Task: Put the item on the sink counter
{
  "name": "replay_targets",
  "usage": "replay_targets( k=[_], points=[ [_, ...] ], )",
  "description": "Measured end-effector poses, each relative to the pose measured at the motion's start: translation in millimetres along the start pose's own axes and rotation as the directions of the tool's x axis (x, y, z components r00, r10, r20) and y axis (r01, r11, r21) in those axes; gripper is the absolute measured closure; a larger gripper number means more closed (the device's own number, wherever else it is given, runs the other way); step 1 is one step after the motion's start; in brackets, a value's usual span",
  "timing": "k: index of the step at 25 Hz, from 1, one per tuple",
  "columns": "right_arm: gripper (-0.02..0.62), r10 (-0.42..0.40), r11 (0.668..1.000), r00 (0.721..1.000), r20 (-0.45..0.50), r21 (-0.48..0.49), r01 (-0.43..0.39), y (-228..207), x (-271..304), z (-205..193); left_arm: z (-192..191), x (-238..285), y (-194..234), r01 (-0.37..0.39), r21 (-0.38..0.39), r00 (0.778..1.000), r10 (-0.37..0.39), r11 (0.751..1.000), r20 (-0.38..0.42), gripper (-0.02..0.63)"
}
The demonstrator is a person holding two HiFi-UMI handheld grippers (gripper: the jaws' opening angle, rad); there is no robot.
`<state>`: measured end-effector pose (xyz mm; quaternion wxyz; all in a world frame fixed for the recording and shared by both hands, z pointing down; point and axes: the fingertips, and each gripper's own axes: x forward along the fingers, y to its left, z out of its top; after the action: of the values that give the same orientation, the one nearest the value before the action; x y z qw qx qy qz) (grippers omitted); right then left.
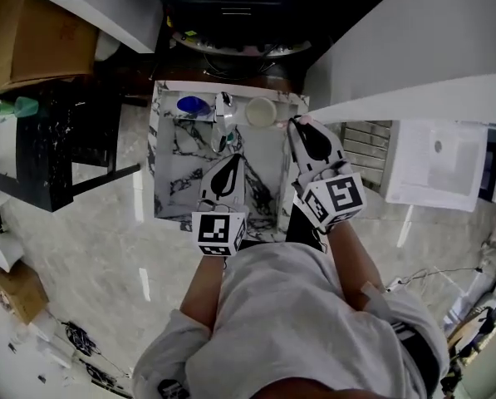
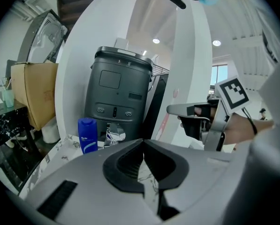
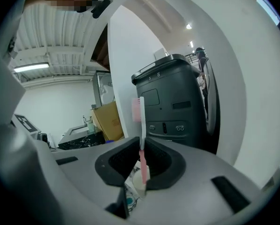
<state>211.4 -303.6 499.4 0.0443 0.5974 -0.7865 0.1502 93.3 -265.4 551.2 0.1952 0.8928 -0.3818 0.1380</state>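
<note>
A pink and white toothbrush [image 3: 141, 125] stands upright between the jaws of my right gripper [image 3: 140, 150], which is shut on its handle, bristles at the top. A cream cup [image 3: 139, 182] shows just below those jaws. From the head view, the right gripper [image 1: 304, 126] hovers at the right edge of the marble sink counter [image 1: 174, 166], beside the cup [image 1: 261, 111]. My left gripper [image 1: 233, 160] is over the basin, its jaws [image 2: 143, 146] shut on nothing.
A blue bottle [image 1: 192, 105] and a chrome faucet [image 1: 223, 120] stand at the back of the counter. Behind it is a dark grey machine [image 2: 118, 95]. A cardboard box [image 1: 31, 36] and a black marble table [image 1: 40, 135] lie to the left.
</note>
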Motion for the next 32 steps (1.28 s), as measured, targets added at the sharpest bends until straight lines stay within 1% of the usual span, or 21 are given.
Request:
replay_targets(
  k=[5,14,24,28,32],
  points=[
    [0.565,0.066,0.998,0.997,-0.048,-0.009,-0.066,-0.9,25.6,-15.9,-11.0,9.9,9.1,-0.058,-0.021,0.998,0.057,0.998,-0.016,0.595],
    [0.565,0.139,0.99,0.981,-0.133,-0.016,-0.142,-1.4,54.7,-45.8,-25.3,13.9,18.6,-0.124,-0.046,0.992,0.122,0.991,-0.041,0.597],
    [0.565,0.188,0.98,0.957,-0.221,-0.021,-0.197,5.3,75.6,-78.6,-34.8,4.2,27.7,-0.199,-0.062,0.979,0.195,0.978,-0.063,0.597],
    [0.565,0.206,0.976,0.948,-0.242,-0.02,-0.217,7.2,81.2,-88.9,-35.2,2.3,24.8,-0.216,-0.074,0.976,0.213,0.974,-0.056,0.595],
    [0.565,0.22,0.972,0.939,-0.264,-0.021,-0.233,9.8,85.0,-97.2,-41.3,0.2,22.5,-0.224,-0.085,0.973,0.219,0.971,-0.066,0.595]
  ],
)
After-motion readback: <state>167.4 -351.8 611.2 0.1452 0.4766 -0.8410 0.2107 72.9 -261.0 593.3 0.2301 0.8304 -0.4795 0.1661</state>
